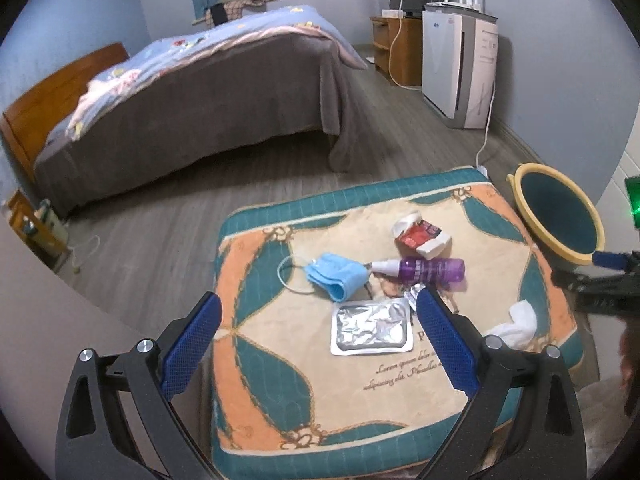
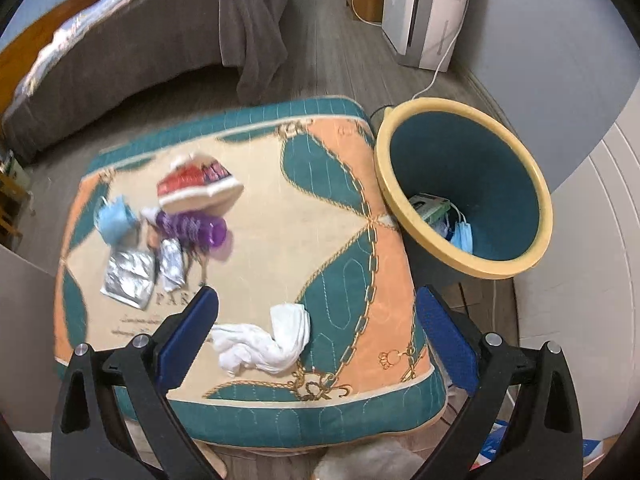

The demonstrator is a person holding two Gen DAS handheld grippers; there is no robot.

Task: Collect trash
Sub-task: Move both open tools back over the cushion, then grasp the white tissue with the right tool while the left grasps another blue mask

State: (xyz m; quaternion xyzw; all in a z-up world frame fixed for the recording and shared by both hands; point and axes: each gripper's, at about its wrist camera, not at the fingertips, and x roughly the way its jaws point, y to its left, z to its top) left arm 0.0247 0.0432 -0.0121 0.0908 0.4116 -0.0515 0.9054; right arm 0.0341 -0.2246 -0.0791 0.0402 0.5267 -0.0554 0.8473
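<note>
Your left gripper has its jaws spread wide and holds nothing; it hangs above the near part of the cushion, with the silver foil packet lying flat between its blue fingers in that view. Your right gripper is just as wide open and empty, poised over the cushion's near right corner, and the crumpled white tissue lies just beside its left finger.

Farther out on the cushion, the rest of the trash sits in a loose cluster: a blue face mask, a purple bottle on its side touching the mask, and a torn red and white carton behind the bottle. A smaller foil wrapper lies beside the flat packet.

The yellow-rimmed teal bin stands against the cushion's right side, with another blue mask and a green box already inside.
</note>
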